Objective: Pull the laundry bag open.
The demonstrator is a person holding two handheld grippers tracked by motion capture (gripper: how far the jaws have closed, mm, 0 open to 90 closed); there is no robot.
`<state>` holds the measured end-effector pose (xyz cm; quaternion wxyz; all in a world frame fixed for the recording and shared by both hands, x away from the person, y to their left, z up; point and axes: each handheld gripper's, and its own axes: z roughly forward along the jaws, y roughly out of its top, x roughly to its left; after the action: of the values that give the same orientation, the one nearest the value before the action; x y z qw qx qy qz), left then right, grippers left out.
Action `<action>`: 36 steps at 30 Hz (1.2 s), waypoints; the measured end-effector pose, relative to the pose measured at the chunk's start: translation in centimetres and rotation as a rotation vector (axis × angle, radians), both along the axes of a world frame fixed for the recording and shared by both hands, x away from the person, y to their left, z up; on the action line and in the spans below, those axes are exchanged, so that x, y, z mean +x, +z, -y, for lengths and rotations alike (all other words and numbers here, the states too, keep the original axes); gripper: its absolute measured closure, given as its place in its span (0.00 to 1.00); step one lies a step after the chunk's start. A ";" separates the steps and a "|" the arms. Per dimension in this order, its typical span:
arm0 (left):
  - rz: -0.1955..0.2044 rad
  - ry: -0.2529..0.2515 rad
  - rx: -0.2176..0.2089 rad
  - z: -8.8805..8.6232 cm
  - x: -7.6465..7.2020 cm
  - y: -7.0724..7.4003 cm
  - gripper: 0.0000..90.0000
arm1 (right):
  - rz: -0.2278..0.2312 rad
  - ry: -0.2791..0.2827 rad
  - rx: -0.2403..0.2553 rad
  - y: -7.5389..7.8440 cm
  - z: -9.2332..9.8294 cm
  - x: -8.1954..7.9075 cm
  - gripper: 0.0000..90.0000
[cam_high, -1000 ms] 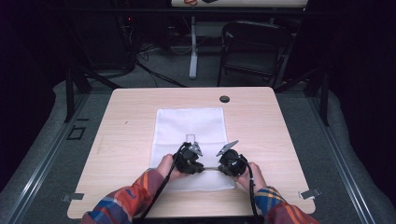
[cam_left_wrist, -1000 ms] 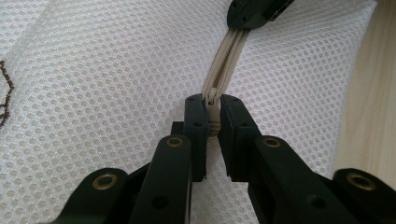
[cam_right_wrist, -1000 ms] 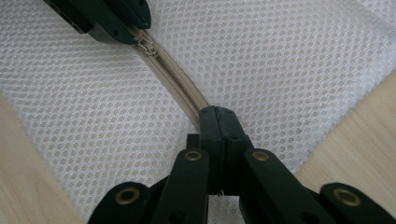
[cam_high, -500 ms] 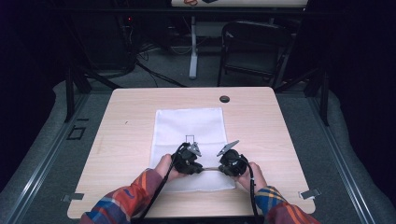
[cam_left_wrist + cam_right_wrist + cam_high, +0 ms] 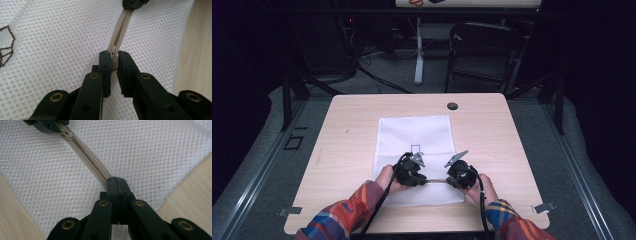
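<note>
Both forearms wear plaid flannel sleeves (image 5: 343,216) in red, orange and blue, showing at the near edge of the table (image 5: 522,150). Left gripper (image 5: 113,58) and right gripper (image 5: 116,182): matte black jaws on black link arms with brass-coloured rivets. A black cable (image 5: 382,200) trails from each; each carries a grey three-cornered plate (image 5: 456,158) on top.

Left gripper (image 5: 114,63) pinches the beige zipper (image 5: 121,28) – white mesh bag (image 5: 62,37) lying beneath
</note>
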<state>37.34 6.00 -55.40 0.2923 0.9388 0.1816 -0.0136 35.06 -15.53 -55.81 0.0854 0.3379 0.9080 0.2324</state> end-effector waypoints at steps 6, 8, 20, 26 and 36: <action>-0.002 0.000 -0.005 -0.4 0.0 0.0 0.91 | 0.000 -0.012 0.007 0.0 0.0 -0.1 1.00; 0.001 0.002 0.008 -0.5 -0.1 0.1 0.91 | -0.006 -0.007 0.000 0.0 0.1 0.0 1.00; -0.020 0.020 0.000 -1.4 -0.1 -0.2 0.91 | -0.010 -0.011 0.000 0.0 0.1 0.0 1.00; -0.018 0.010 -0.007 -0.8 -0.1 -0.5 0.90 | -0.002 -0.023 -0.001 0.0 0.0 -0.1 1.00; 0.007 0.004 0.034 0.3 -0.5 -0.6 0.96 | -0.004 -0.019 -0.004 0.0 0.0 -0.1 1.00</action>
<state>36.89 5.72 -55.95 0.2771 0.9433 0.1826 -0.0067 34.99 -15.55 -55.78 0.0866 0.3467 0.9055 0.2290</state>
